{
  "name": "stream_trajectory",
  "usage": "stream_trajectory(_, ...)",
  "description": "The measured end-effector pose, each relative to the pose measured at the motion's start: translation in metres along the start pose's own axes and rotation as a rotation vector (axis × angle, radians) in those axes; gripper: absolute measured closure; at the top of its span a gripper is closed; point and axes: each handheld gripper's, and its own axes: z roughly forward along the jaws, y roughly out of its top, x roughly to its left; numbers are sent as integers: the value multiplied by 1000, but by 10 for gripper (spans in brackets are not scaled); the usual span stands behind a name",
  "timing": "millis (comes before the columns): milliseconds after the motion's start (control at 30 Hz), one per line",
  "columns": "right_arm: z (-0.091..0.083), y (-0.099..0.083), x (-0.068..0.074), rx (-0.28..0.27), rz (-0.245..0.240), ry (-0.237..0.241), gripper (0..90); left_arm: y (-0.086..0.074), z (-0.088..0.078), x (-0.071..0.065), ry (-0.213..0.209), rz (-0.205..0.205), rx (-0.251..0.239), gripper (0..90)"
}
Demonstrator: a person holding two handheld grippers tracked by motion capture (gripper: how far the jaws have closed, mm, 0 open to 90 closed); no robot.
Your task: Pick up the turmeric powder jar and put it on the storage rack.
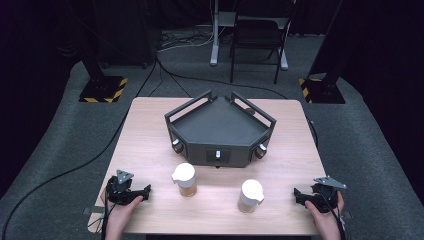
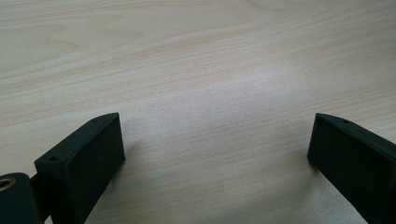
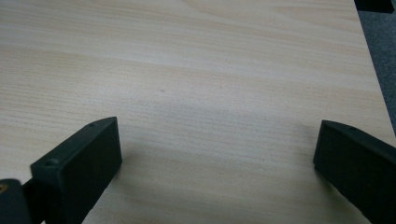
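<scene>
The left tongs (image 1: 131,191) rest low over the near left corner of the counter (image 1: 150,150), held in the person's left hand (image 1: 121,212), and their jaws stand wide apart with nothing between them; in the left gripper view the two black jaws frame bare pale wood and touch no object. The right tongs (image 1: 312,195) sit over the near right corner in the right hand (image 1: 327,220), jaws spread just as wide and empty, and the right gripper view shows plain wood grain between them, with the counter's edge and grey floor at the far right. Between the two tongs stand two small jars with white lids. The left jar (image 1: 185,179), with a brownish content, is near the left tongs but apart from them, just in front of the dark tray. The right jar (image 1: 250,195) stands nearer the front edge, closer to the right tongs yet clearly apart from them too. Both jars are upright. The dark angular tray (image 1: 220,127) with raised rails sits at the middle of the counter behind the jars, touching neither.
</scene>
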Motion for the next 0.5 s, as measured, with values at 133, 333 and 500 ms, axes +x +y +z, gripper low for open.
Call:
stream_trajectory(133,0,0,1,0,2,-2,0,0,0,0,0,0,0,36)
stream_trajectory(333,0,0,0,0,2,-2,0,1,0,0,-1,0,2,32)
stream_trajectory(500,0,0,0,0,-2,2,0,1,1,-1,2,-4,2,27)
